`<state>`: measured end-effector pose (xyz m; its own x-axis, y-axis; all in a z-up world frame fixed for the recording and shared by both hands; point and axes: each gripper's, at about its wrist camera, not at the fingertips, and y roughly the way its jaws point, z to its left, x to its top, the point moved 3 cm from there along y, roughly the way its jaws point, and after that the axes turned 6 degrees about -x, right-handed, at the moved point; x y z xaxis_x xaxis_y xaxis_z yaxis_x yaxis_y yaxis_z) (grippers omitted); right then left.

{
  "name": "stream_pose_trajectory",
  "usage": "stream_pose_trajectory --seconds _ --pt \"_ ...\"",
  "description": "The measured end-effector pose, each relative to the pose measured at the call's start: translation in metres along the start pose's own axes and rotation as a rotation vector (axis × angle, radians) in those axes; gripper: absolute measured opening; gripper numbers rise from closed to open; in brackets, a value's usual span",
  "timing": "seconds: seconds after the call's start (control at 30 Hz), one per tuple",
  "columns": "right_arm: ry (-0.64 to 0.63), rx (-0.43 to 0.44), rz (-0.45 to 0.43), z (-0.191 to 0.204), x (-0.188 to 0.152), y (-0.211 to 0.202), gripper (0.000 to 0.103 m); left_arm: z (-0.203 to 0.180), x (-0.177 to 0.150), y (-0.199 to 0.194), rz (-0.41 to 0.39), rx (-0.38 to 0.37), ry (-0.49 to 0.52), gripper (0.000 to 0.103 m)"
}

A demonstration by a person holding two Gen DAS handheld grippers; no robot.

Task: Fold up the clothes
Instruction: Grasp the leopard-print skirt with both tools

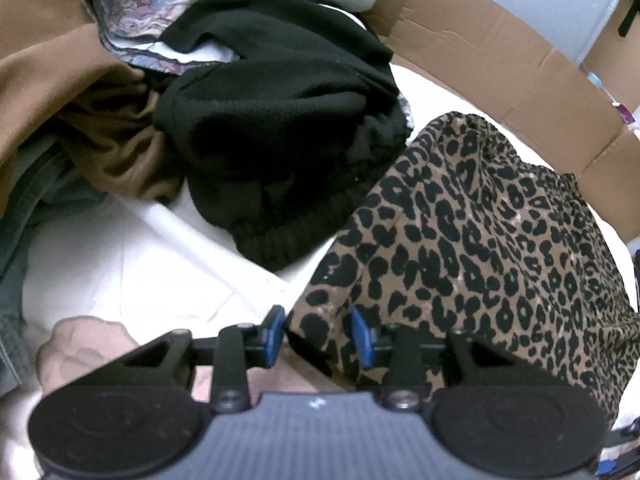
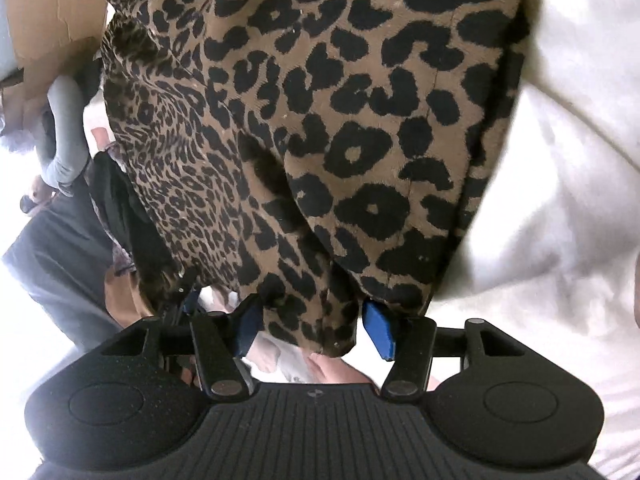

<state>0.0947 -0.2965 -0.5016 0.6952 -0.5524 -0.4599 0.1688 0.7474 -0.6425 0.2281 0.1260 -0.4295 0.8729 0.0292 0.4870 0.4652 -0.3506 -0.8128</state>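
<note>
White sheet (image 1: 140, 264) is the widest thing under me, a bare working surface. That is why the one piece I am folding is kept on it and away from the rest. Behind it stands a cardboard wall (image 1: 500, 64), which seems to fence the far edge so nothing slides off. The leopard-print garment (image 1: 480, 240) comes next in size. It runs from my left side across to my right and is stretched between my two tools rather than lying in a heap, I judge so that its edge can be squared before a fold. The unfolded pile sits up and to the side: a black knit (image 1: 280, 140) slumped against a brown garment (image 1: 60, 92), touching each other but just clear of the leopard cloth, waiting their turn. My left gripper (image 1: 319, 334) is clamped on a bunched corner of the leopard print, which fills the gap between its jaws. My right gripper (image 2: 314, 324) has the opposite hem between its blue pads (image 2: 378, 326). The cloth reaches both of them, but I cannot tell whether they truly pinch it or only frame it.
</note>
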Motion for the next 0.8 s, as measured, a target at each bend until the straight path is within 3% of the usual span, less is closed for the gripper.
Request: stream_pose_trajectory --seconds 0.03,0.07,0.13,0.2,0.67,0.8 --pt "-0.010 -0.018 -0.002 0.000 0.000 0.001 0.041 0.001 0.000 0.001 0.001 -0.004 -0.007 0.037" --pt "-0.020 -0.035 -0.004 0.000 0.000 0.002 0.025 0.002 0.001 0.001 0.000 -0.012 -0.019 0.027" --pt "-0.038 -0.058 0.001 0.001 0.001 0.003 0.008 0.004 0.002 0.001 0.001 -0.028 -0.036 0.012" --pt "-0.080 -0.079 -0.002 0.003 0.002 0.001 0.003 0.004 0.005 -0.005 -0.021 -0.005 -0.017 0.006" --pt "-0.309 -0.180 0.018 0.013 0.000 0.000 0.002 0.011 0.019 -0.033 -0.053 -0.031 -0.087 0.004" --pt "-0.323 -0.204 0.018 0.007 0.004 0.007 0.002 0.015 0.015 -0.020 -0.008 -0.003 -0.078 0.004"
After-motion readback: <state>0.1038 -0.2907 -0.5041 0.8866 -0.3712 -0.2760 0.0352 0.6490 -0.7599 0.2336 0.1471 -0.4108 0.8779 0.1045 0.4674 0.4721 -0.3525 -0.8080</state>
